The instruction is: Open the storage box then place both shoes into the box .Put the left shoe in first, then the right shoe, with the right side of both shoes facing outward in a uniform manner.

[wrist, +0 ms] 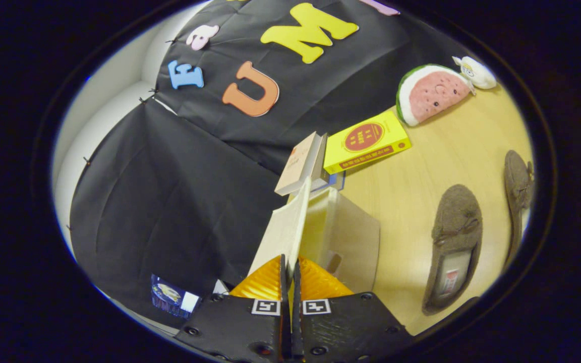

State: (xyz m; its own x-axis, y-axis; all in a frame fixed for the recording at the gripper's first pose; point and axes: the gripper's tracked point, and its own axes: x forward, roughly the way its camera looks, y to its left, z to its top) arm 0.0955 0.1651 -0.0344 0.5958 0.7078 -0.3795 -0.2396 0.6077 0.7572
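My gripper is shut on the thin front edge of the white storage box's lid, both fingers pressing on it. The lid stands raised, seen edge-on, running straight ahead from the fingers. The white box sits open just beside the lid on the wooden table. Two grey-brown felt shoes lie on the table beyond the box. The nearer shoe shows its opening and insole, and the farther shoe lies alongside it.
Behind the box lie a yellow book and a pale book leaning by it. A watermelon plush and a small white plush rest against the black cloth wall. Bare wooden table separates the box from the shoes.
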